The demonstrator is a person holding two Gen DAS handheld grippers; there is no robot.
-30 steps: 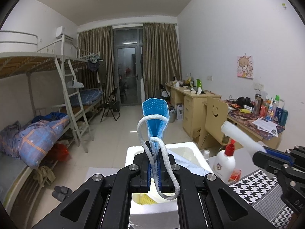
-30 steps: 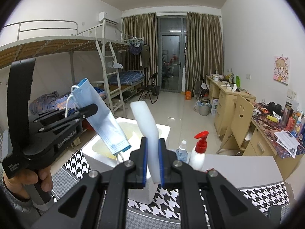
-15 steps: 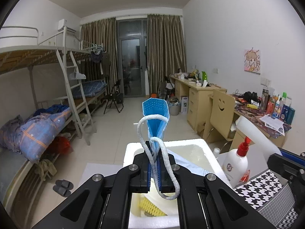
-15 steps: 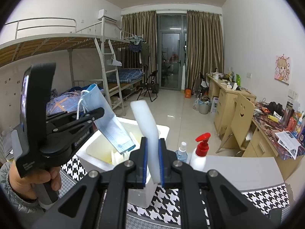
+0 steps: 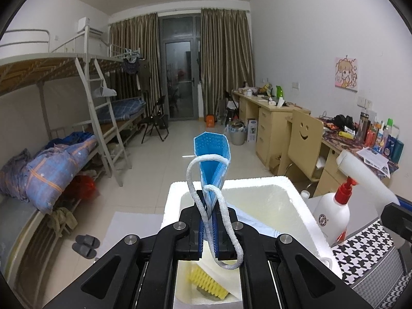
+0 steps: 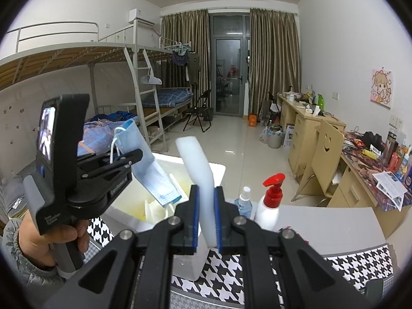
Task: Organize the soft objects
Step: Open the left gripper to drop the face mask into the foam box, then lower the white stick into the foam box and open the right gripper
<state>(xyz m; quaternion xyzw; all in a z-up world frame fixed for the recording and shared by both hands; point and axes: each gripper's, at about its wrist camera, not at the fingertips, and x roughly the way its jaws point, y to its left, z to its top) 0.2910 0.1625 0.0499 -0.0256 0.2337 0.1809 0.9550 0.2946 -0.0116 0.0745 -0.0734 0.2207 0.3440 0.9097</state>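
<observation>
**Mask carried over the foam box, sponge held beside it**

Since a second ago the left gripper (image 5: pixel 209 228) has travelled forward with the face mask (image 5: pixel 212 159), so that the white foam box (image 5: pixel 296 193), then mostly hidden behind the jaws, now lies open right under them. The right gripper (image 6: pixel 206 216) has kept its place.

That mask is blue, folded, and pinched tight between the closed left jaws; most of it sticks up and forward past the fingertips, and its white ear loop (image 5: pixel 195 177) curls around the front of the jaws and hangs below them. From the right wrist view the mask slants down over the near left corner of the box.

Closed on a white sponge strip (image 6: pixel 197 159), the right gripper holds it upright, its top bending slightly away. It stands over the near rim of the box.

Inside the box lie a yellow brush (image 5: pixel 208 282) near the front wall and a sheet of white material farther back. Just to the right of the box stand a white pump bottle (image 6: pixel 270 200) with a red top and a small clear spray bottle (image 6: pixel 244 202). All rest on a table with a black-and-white houndstooth cloth (image 6: pixel 360 265). A hand (image 6: pixel 49 237) in a grey sleeve grips the left tool's handle.
</observation>
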